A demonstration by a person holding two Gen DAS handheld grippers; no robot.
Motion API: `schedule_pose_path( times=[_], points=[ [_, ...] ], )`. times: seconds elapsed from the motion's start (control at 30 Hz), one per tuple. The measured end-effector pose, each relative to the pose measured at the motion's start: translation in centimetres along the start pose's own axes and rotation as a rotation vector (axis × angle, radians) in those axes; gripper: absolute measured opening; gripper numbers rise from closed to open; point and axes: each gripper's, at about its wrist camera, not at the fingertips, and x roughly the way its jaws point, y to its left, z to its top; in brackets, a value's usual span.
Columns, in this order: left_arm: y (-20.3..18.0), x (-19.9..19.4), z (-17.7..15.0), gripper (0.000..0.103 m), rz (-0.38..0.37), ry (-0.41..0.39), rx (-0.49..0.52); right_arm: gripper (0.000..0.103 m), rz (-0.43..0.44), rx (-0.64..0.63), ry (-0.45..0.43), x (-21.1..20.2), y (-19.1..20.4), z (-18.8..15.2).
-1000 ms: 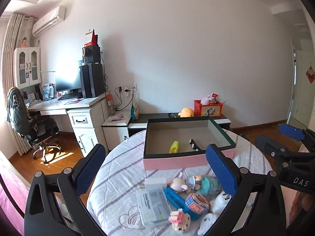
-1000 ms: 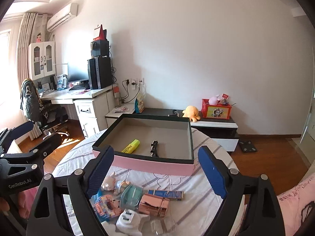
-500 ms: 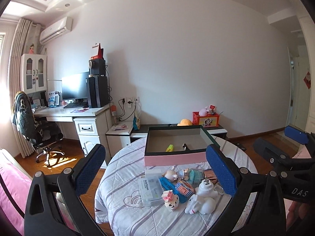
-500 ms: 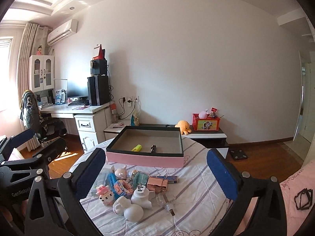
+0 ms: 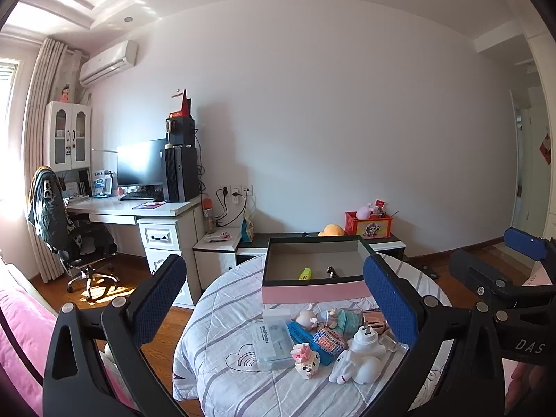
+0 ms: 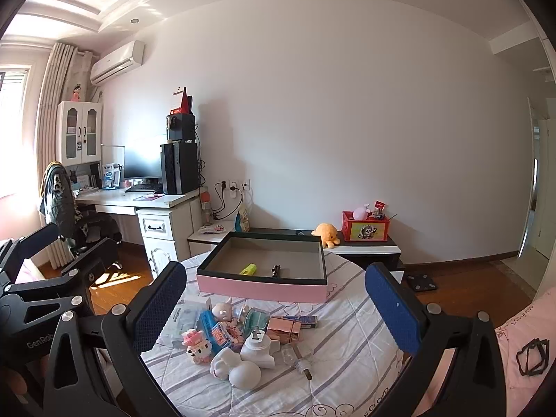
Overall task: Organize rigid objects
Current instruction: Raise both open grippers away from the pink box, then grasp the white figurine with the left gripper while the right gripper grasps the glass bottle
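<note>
Left gripper [image 5: 274, 299]: held near level, tipped slightly down, aimed across round table [image 5: 222, 316] toward far wall. Jaws wide, nothing betw. blue pads [image 5: 389, 299]. Well back from items, touching nothing.

Right gripper [image 6: 274, 299]: same pose, alongside left one, on its right. Jaws had just been opening; stood at widest, nothing betw. them. Clear of all items.

Pink box [image 6: 260, 286], dark rim, open top: far side of table, centre. Contained yellow highlighter [image 6: 248, 269] on left and small dark object [image 6: 276, 271] to its right, apart.

Loose pile, near side of table, in front of box, not touching it:
- white bunny figure [image 6: 236, 368], nearest edge
- white plug adapter [image 6: 259, 345], just behind bunny
- pink block figure [image 6: 196, 342], left of bunny
- rose-gold case [image 6: 283, 328], right of centre
- teal round item [image 6: 257, 318], mid pile
- doll head [image 6: 222, 311], far left of pile
- clear packet w/ print [image 5: 272, 342], left edge of pile
- small clear bottle [image 6: 299, 359], near right, lying flat

Striped cloth covered table.
</note>
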Motion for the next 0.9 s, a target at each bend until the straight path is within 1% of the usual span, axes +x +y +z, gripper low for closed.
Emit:
schedule_pose_path(
  times=[0.13, 0.27, 0.43, 0.5, 0.57, 0.63, 0.7, 0.8, 0.9],
  points=[
    [-0.1, 1.2, -0.7, 0.103, -0.016, 0.043, 0.006, 0.103, -0.001, -0.002, 0.019, 0.7, -0.2, -0.5],
    [0.2, 3.3, -2.6, 0.103, -0.036, 0.124, -0.001, 0.103, -0.021, 0.003, 0.070, 2.1, -1.1, -1.9],
    [0.1, 6.2, -5.8, 0.103, -0.045, 0.242, 0.011, 0.103, -0.043, 0.022, 0.184, 5.0, -3.0, -5.2],
    [0.0, 7.3, -7.0, 0.103, -0.070, 0.289, 0.016, 0.103, -0.052, 0.019, 0.236, 6.4, -3.5, -6.9],
    [-0.4, 8.1, -8.1, 0.103, -0.075, 0.325, 0.021, 0.103, -0.064, 0.028, 0.289, 7.7, -4.1, -8.5],
    [-1.3, 8.5, -9.2, 0.103, -0.107, 0.355, 0.024, 0.103, -0.081, 0.038, 0.334, 8.7, -4.9, -9.9],
    [-2.8, 8.8, -10.1, 0.103, -0.145, 0.372, 0.051, 0.103, -0.092, 0.053, 0.371, 9.4, -5.8, -11.0],
    [-5.4, 9.0, -11.4, 0.103, -0.179, 0.383, 0.114, 0.103, -0.107, 0.062, 0.406, 10.0, -6.9, -12.2],
    [-7.2, 9.6, -12.1, 0.103, -0.207, 0.407, 0.146, 0.103, -0.106, 0.081, 0.427, 10.2, -8.2, -13.1]
  ],
)
